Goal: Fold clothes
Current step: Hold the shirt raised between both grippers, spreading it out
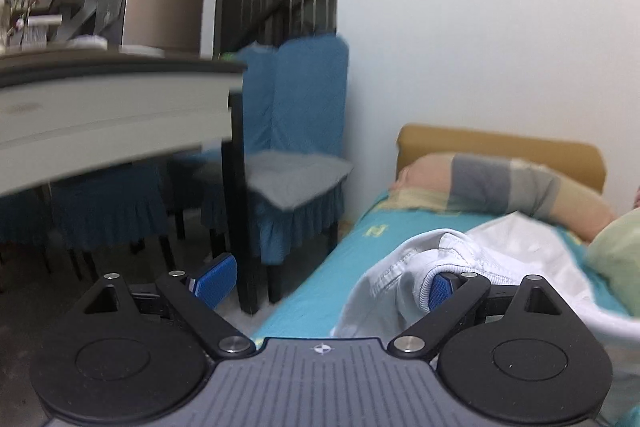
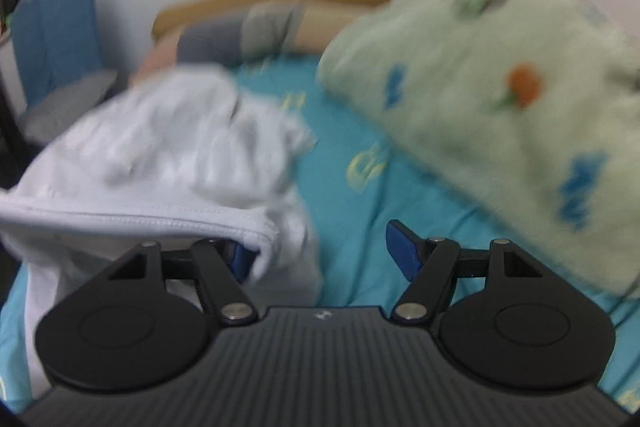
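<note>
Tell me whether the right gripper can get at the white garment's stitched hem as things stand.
Probably yes. The right gripper stands open, and the white garment already drapes its stitched hem over the left finger; nothing blocks it.

Left tongs (image 1: 324,281): black linkage arms, silver pivot screws, two round black discs, triangular cutouts near arm ends. Grey ribbed housing at centre with small round crosshair mark. Blue textured pads (image 1: 214,277) on fingers. Right tongs (image 2: 322,253): same build, dark ribbed body, silver rivets, blue fingers (image 2: 404,251), small emblem at top centre.
</note>
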`<state>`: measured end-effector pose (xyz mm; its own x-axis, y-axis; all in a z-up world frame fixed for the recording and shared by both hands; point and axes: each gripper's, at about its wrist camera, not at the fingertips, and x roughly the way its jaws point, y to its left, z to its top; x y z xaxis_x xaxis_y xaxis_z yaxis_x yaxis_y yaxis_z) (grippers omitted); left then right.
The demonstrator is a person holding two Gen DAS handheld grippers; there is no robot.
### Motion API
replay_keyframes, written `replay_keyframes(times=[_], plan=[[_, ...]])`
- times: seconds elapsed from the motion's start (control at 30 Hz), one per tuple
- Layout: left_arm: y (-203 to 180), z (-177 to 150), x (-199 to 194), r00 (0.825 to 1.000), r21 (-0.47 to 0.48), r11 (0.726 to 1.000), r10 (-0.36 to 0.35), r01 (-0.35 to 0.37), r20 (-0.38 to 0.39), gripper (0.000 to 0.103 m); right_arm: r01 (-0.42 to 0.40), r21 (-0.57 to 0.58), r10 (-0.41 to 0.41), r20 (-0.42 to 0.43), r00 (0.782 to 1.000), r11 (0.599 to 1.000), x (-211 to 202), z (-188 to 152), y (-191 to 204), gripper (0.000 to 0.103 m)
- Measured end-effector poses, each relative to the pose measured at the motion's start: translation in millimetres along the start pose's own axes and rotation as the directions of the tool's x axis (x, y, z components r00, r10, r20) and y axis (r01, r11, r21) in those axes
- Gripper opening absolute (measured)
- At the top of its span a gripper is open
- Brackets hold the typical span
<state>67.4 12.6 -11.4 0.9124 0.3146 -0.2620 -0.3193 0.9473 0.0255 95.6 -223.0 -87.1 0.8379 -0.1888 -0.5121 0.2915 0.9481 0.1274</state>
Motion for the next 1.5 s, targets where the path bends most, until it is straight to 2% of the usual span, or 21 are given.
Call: replay_keyframes(times=[0.1, 0.17, 0.27, 0.33, 0.47, 0.53, 0.6, 0.7, 0.73, 0.83, 0.9, 0.97, 1.03, 1.17, 1.27, 1.37, 1.5], plan=[[11, 26, -36, 0.997, -0.042, 0.999, -0.02, 0.023, 0.069, 0.095, -0.013, 0.024, 0.01, 0.118, 0.993, 1.0, -45, 29, -10, 0.07], [19, 49, -60, 0.991, -0.065, 0.997, -0.026, 0.035, 0.13, 0.095, -0.032, -0.001, 0.032, 0.194, 0.98, 0.999, -79, 55, -11, 0.07], [34, 94, -98, 0.978, -0.107, 0.993, -0.035, 0.058, 0.205, 0.095, -0.067, -0.044, 0.077, 0.297, 0.952, 0.997, -134, 101, -8, 0.07], [45, 130, -126, 0.962, -0.135, 0.988, -0.034, 0.073, 0.272, 0.095, -0.09, -0.066, 0.108, 0.365, 0.925, 0.994, -176, 132, -6, 0.07], [69, 204, -186, 0.911, -0.163, 0.981, -0.03, 0.106, 0.411, 0.095, -0.107, -0.111, 0.149, 0.508, 0.849, 0.988, -265, 190, 1, 0.07], [80, 241, -220, 0.872, -0.165, 0.978, -0.029, 0.125, 0.488, 0.095, -0.126, -0.115, 0.169, 0.563, 0.809, 0.985, -307, 217, -1, 0.07], [87, 274, -254, 0.826, -0.145, 0.981, -0.027, 0.131, 0.564, 0.095, -0.131, -0.118, 0.175, 0.614, 0.769, 0.984, -350, 243, -3, 0.07], [94, 321, -299, 0.777, -0.118, 0.98, -0.053, 0.163, 0.627, 0.095, -0.124, -0.112, 0.167, 0.685, 0.71, 0.986, -407, 277, -7, 0.07], [95, 335, -310, 0.767, -0.113, 0.978, -0.062, 0.173, 0.639, 0.095, -0.129, -0.107, 0.167, 0.698, 0.696, 0.986, -422, 287, -9, 0.071], [94, 363, -328, 0.755, -0.105, 0.976, -0.077, 0.191, 0.651, 0.096, -0.124, -0.11, 0.164, 0.732, 0.661, 0.986, -456, 307, -15, 0.071], [93, 380, -339, 0.749, -0.099, 0.975, -0.087, 0.2, 0.656, 0.097, -0.089, -0.128, 0.155, 0.746, 0.648, 0.988, -468, 314, -15, 0.072], [86, 386, -332, 0.76, -0.084, 0.978, -0.095, 0.193, 0.643, 0.098, -0.057, -0.146, 0.148, 0.744, 0.652, 0.988, -464, 315, -15, 0.073], [74, 380, -310, 0.781, -0.065, 0.98, -0.109, 0.188, 0.615, 0.1, -0.041, -0.158, 0.145, 0.725, 0.674, 0.987, -445, 313, -16, 0.074], [50, 356, -237, 0.829, -0.036, 0.981, -0.141, 0.19, 0.541, 0.1, -0.027, -0.177, 0.138, 0.656, 0.742, 0.984, -382, 298, -14, 0.074], [31, 331, -175, 0.859, -0.011, 0.982, -0.159, 0.188, 0.486, 0.1, -0.021, -0.176, 0.122, 0.589, 0.799, 0.984, -319, 288, -7, 0.074], [4, 306, -108, 0.881, 0.03, 0.988, -0.147, 0.15, 0.449, 0.1, -0.012, -0.187, 0.107, 0.511, 0.853, 0.982, -243, 279, 2, 0.074], [-37, 273, 4, 0.912, 0.081, 0.988, -0.15, 0.128, 0.381, 0.102, 0.008, -0.212, 0.083, 0.415, 0.906, 0.977, -124, 271, 14, 0.074]])
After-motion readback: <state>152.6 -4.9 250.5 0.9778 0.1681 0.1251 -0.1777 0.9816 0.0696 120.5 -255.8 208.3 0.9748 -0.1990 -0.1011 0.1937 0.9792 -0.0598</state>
